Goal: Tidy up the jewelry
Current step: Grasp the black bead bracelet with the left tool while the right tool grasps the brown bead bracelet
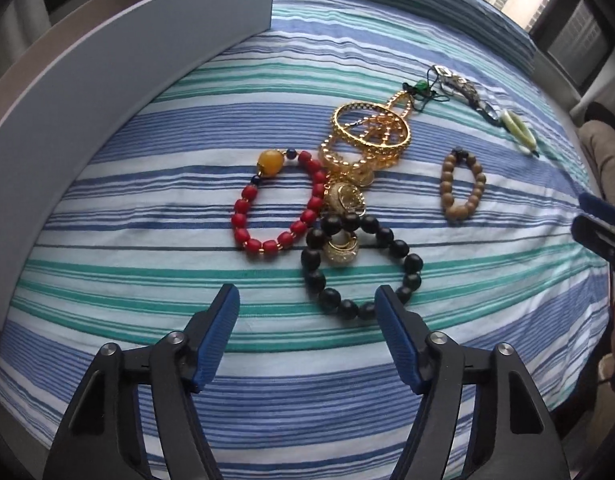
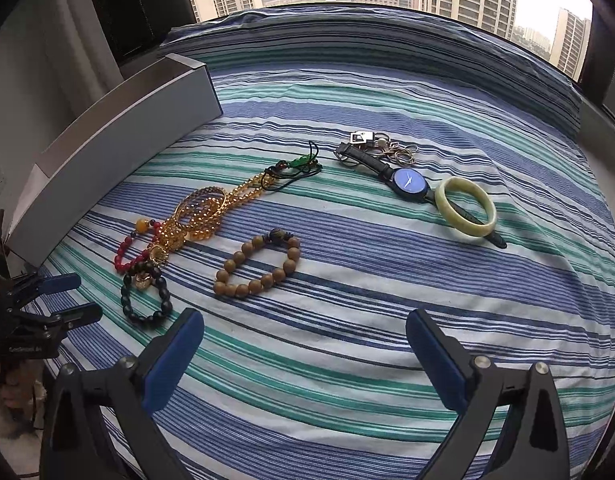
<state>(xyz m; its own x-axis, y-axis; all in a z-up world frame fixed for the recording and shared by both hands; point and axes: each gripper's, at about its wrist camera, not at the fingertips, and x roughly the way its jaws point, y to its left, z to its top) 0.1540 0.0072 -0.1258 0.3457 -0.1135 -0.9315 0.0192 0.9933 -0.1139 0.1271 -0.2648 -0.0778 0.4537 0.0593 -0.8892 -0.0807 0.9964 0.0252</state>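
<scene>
Jewelry all loose on the blue, white and green striped bedspread; nothing sorted yet, by the look of it. Tangled heap toward the left edge: red bead bracelet with amber bead, black bead bracelet, gold bangles and gold bead strands, gold rings overlapping the black beads. Brown wooden bead bracelet lies apart, mid-bed. Toward the far right: blue-faced wristwatch on black strap, pale green jade bangle resting over the strap, small rings and clips behind. Long grey box stands along the left edge, seemingly the destination. Whole job remains.

Left gripper hovers just short of the black beads, fingers spread wide, empty. Right gripper hovers near the wooden bracelet, fingers wide, empty.
</scene>
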